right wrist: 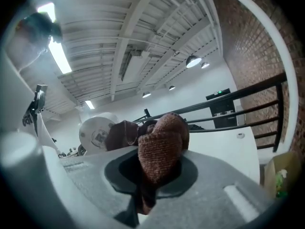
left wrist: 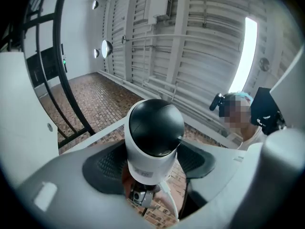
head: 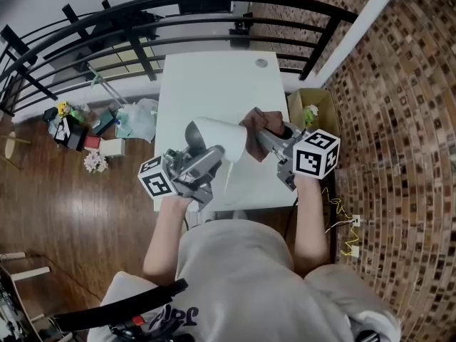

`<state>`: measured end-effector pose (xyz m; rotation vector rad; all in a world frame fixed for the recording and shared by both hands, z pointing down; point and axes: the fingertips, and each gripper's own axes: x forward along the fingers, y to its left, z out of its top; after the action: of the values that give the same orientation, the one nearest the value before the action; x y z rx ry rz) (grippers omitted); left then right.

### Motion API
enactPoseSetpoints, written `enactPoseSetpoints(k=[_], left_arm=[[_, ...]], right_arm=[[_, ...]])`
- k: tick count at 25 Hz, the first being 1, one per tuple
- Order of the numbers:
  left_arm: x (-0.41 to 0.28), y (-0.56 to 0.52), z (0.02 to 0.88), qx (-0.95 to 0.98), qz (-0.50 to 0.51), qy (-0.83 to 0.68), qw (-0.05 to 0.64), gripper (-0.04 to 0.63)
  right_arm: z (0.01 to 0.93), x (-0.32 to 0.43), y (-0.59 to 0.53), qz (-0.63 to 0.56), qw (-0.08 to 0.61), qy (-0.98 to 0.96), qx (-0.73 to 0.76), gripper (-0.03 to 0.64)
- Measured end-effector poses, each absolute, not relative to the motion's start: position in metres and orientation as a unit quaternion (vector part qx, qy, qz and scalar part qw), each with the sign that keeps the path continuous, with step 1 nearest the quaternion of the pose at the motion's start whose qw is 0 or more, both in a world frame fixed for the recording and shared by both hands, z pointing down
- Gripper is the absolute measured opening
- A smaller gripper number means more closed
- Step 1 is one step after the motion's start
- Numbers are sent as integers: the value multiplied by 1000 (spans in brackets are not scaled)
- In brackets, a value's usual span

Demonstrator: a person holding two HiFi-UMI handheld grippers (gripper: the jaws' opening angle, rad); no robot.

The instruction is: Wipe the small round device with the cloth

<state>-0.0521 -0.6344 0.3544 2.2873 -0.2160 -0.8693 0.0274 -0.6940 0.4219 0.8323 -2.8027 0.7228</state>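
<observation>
The small round device is a white body with a black dome, held up above the white table. My left gripper is shut on its white body, one pad on each side. A brown knitted cloth is bunched between the jaws of my right gripper, which is shut on it. In the right gripper view the cloth bulges out past the jaws, and one fold reaches the edge of the device at the left.
A black railing curves round the table's far and left sides. A small round disc lies at the table's far end. A cardboard box stands at the right, and small clutter lies on the wooden floor at the left.
</observation>
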Motion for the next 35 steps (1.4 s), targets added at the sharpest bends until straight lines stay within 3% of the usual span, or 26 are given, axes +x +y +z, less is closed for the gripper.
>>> enactPoseSetpoints(k=[4,12,23,30,35], left_arm=[[-66,-644,357,856,-366,-92,353,356],[-72,-658,359,836,-397,-103,364,356],[-90,-681,374,815,-402,-168,383,356],[-90,-676,369,818,-405,-155,379,356],[-74,-678,370,834,-375,-170,368,356]], right_arm=[[426,24,-695,242,65,-921,300,26],[361,-12,-664,248,-62,-952,169,26],[354,-26,-608,188,8,-982,7,26],[360,20,-685,243,-66,-947,198,26],[373,-14,-675,253,-53,-951,169,26]])
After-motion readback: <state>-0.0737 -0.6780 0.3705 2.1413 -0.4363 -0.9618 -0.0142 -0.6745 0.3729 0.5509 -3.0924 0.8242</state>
